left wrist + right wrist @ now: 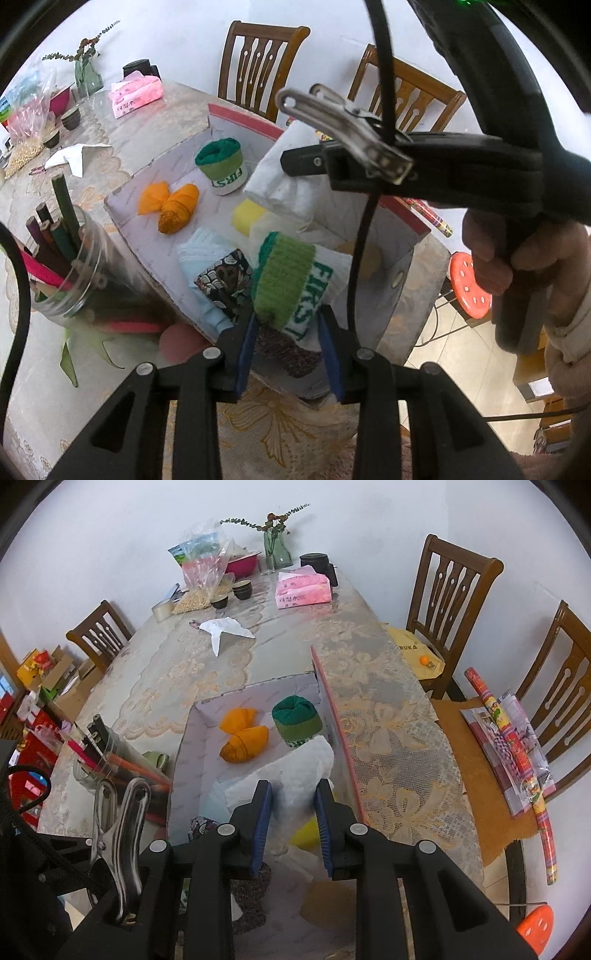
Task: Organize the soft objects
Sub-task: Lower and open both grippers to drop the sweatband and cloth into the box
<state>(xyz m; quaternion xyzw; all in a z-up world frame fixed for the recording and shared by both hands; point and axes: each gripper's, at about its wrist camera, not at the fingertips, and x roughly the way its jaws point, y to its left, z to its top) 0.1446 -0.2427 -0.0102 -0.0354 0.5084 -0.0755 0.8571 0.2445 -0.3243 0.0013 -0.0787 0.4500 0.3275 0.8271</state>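
Left wrist: left hand-held gripper (287,325) pinching rolled sock (291,284) over box (402,266).

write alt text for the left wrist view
The left hand-held gripper holds a rolled green and white sock over an open cardboard box holding an orange cloth, another rolled sock and a white towel. A jar of pencils stands beside it.

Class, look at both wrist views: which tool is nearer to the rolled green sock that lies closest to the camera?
Left. The left tool has its fingers on either side of the green sock, apparently gripping it. The right tool hovers over the white cloth, apart from that sock.
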